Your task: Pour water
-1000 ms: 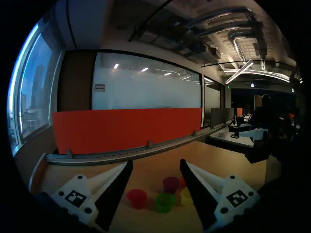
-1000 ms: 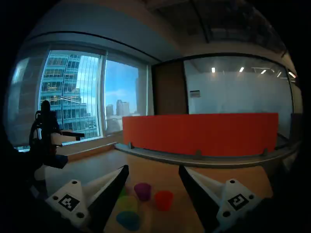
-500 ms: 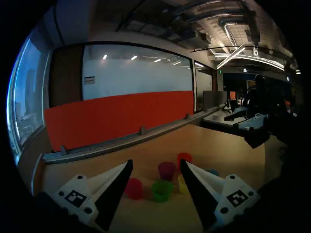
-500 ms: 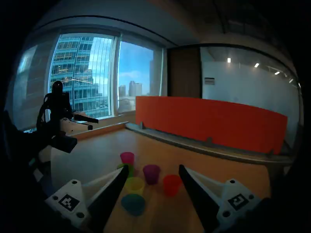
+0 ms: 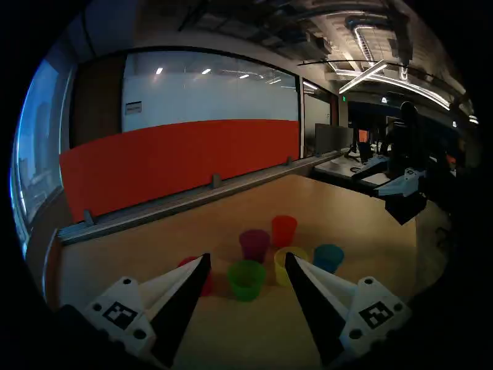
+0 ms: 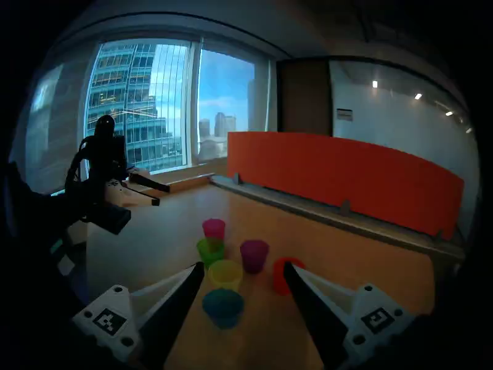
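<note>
Left claw (image 5: 246, 257) and right claw (image 6: 242, 265) both apart, empty; six cups (image 6: 254, 254) clustered ahead on counter (image 5: 351, 216).

The purple cup (image 6: 254, 255) stood upright and open-mouthed at the middle of a loose cluster, seen here from the right gripper view. The pink cup (image 6: 214, 229) stood beyond it to the left. The green cup (image 6: 211, 251) stood just left of it. The yellow cup (image 6: 225, 274) sat nearer and left of it, and the blue cup (image 6: 223, 306) nearer still. The red cup (image 6: 282, 274) stood just right of it, partly hidden. All six were upright; their contents could not be told.
</note>
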The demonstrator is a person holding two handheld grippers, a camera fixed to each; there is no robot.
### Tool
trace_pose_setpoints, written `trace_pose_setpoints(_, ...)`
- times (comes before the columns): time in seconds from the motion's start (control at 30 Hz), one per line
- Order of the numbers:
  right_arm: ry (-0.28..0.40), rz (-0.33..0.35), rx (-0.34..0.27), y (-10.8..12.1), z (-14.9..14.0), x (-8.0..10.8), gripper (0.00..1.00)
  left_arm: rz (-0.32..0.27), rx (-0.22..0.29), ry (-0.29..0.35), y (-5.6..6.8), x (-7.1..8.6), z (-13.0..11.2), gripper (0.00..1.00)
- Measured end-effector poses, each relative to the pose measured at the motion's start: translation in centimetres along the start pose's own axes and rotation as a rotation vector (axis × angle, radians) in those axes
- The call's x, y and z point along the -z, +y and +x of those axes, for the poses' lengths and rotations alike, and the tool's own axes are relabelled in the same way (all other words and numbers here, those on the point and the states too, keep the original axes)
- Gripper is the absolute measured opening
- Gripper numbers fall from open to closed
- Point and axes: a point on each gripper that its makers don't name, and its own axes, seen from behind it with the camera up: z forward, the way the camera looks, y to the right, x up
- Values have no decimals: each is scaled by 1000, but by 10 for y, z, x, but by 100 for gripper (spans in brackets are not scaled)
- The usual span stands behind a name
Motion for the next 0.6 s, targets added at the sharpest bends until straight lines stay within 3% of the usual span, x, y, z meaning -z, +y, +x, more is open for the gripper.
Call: trace_pose_setpoints(0.6, -106, 20, 20, -10, -48, -9, 100, -4, 21, -77, -1, -6, -46, 89)
